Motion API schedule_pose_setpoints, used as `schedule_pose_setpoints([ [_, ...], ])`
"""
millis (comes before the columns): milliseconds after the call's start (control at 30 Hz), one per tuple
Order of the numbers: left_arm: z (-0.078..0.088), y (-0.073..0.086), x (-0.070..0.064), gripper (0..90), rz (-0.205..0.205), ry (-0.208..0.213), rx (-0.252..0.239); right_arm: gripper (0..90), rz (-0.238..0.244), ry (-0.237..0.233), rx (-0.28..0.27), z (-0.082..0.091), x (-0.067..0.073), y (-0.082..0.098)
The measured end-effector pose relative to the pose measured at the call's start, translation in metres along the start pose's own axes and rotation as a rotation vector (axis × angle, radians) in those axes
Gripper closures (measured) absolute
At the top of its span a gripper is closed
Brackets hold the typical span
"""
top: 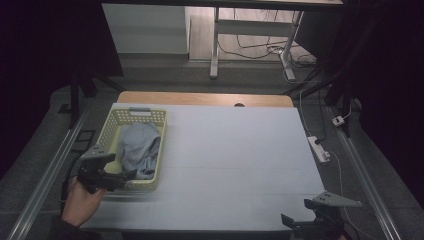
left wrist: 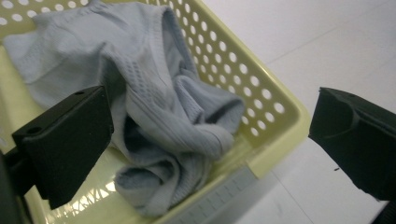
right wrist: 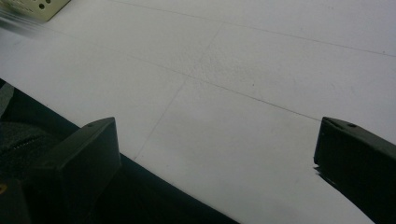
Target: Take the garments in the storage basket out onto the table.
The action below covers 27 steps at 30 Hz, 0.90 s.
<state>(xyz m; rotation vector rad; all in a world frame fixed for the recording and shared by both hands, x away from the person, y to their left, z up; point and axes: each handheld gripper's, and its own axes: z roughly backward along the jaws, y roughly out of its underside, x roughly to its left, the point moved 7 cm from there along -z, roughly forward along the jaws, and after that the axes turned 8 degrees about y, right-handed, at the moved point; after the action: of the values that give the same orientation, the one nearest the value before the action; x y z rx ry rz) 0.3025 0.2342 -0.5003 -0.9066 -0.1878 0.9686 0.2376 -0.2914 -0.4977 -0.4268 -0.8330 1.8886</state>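
A pale yellow perforated basket [top: 158, 116] stands on the left of the white table top, with a crumpled light blue cloth [top: 139, 147] inside it. My left gripper [top: 124, 176] hovers at the basket's near end, open. In the left gripper view the cloth [left wrist: 154, 107] lies bunched between and beyond the two black jaws, and the basket's rim [left wrist: 261, 154] crosses between them. My right gripper [top: 295, 222] rests open at the table's near right edge, nothing between its jaws. The right gripper view shows bare table and a corner of the basket [right wrist: 35, 8].
The white table top [top: 235, 155] spreads right of the basket. A wooden strip [top: 200, 98] runs along its far edge. Beyond stand a desk frame [top: 215, 45] and cables on the floor. A power strip [top: 318, 148] lies off the right side.
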Motion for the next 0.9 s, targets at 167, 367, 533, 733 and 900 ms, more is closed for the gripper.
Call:
schedule_pose_setpoints([
  [167,-0.007,-0.009,0.011,0.1,0.016,0.003,0.018,0.3,-0.001,-0.001,0.004,0.0,0.0,0.0],
  [367,-0.018,-0.02,0.027,0.0,0.03,-0.02,0.054,0.3,0.002,-0.001,0.008,-0.001,0.0,0.0],
  [533,-0.028,-0.028,0.042,0.0,0.049,-0.04,0.084,0.4,0.003,-0.003,0.01,-0.001,0.0,0.0],
  [733,-0.042,-0.037,0.06,0.0,0.07,-0.063,0.13,0.4,0.002,-0.005,0.014,-0.002,0.0,0.001],
  [900,-0.057,-0.042,0.075,0.0,0.108,-0.063,0.16,0.4,-0.005,-0.01,0.016,-0.002,0.0,0.001],
])
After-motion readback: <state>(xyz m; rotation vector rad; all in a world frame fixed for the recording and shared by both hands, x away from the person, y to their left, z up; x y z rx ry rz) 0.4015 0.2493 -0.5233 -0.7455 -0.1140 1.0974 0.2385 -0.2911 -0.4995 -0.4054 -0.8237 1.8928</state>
